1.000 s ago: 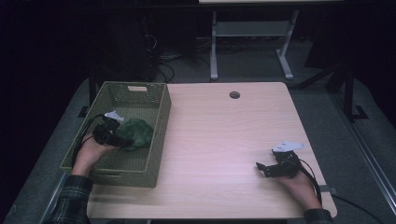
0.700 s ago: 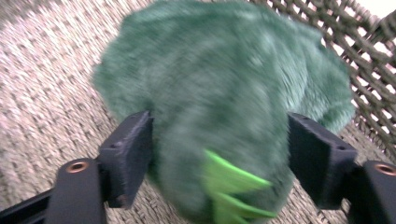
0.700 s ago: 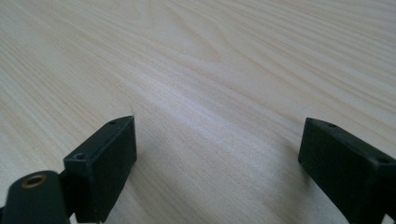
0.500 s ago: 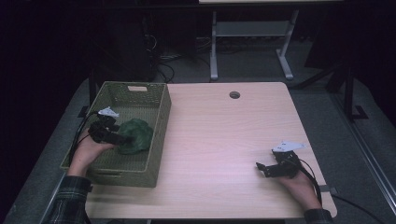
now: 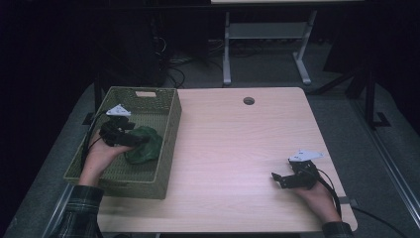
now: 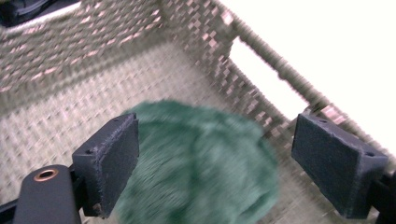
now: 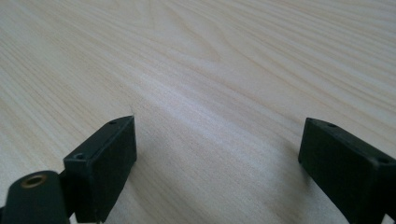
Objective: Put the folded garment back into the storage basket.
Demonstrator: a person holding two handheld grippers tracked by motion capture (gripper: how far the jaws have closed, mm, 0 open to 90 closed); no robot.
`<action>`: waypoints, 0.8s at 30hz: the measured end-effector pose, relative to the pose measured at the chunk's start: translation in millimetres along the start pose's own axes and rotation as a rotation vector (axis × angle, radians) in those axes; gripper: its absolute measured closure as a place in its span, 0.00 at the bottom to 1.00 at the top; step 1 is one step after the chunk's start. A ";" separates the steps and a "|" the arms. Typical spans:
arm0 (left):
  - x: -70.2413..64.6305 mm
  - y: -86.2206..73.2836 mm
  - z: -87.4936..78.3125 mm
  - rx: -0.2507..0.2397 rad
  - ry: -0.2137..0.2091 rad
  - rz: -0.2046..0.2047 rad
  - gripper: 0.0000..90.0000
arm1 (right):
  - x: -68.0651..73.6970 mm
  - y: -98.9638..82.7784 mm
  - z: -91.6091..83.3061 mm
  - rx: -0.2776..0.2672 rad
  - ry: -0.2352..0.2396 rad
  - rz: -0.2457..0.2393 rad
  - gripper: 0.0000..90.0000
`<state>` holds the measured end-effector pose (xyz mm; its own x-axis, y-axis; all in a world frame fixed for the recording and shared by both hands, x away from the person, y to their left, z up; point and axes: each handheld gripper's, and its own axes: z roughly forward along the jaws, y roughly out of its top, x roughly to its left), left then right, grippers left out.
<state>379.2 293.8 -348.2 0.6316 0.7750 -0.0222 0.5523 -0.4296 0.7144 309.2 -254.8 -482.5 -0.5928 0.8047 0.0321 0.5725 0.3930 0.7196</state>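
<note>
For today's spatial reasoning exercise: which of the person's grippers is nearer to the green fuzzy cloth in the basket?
Left. The left gripper hangs right above the green fuzzy cloth inside the basket, jaws open. The right gripper rests across the table.

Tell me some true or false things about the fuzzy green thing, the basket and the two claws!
1. The fuzzy green thing lies inside the woven basket. True.
2. The left claw is squeezing the green thing tight. False: its jaws have just been opening and stand wide, with the green thing below and between them, unpressed.
3. The right claw holds a toy. False: it is open, with nothing but bare wooden table between its jaws.
4. The basket sits on the left side of the table. True.
5. The right claw is over the basket. False: it is near the table's right front corner, far from the basket.
</note>
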 end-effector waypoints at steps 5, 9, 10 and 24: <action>-20.1 12.8 0.0 -0.029 -0.014 0.029 0.16 | 0.1 0.0 0.0 0.000 -0.001 0.001 0.12; -35.9 22.9 2.7 -0.058 -0.040 0.038 0.16 | 0.1 0.0 0.0 0.000 -0.001 0.001 0.12; -39.8 25.4 4.0 -0.064 -0.048 0.044 0.16 | 0.1 0.0 0.1 0.000 -0.001 0.001 0.12; -92.6 47.0 36.6 -0.081 -0.133 0.088 0.16 | 0.0 0.0 0.0 0.000 -0.001 0.001 0.12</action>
<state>366.6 185.0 -338.3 0.7453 0.6651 -0.0457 0.4491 -0.4503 0.7717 309.2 -254.7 -482.5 -0.5918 0.8054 0.0324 0.5731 0.3922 0.7195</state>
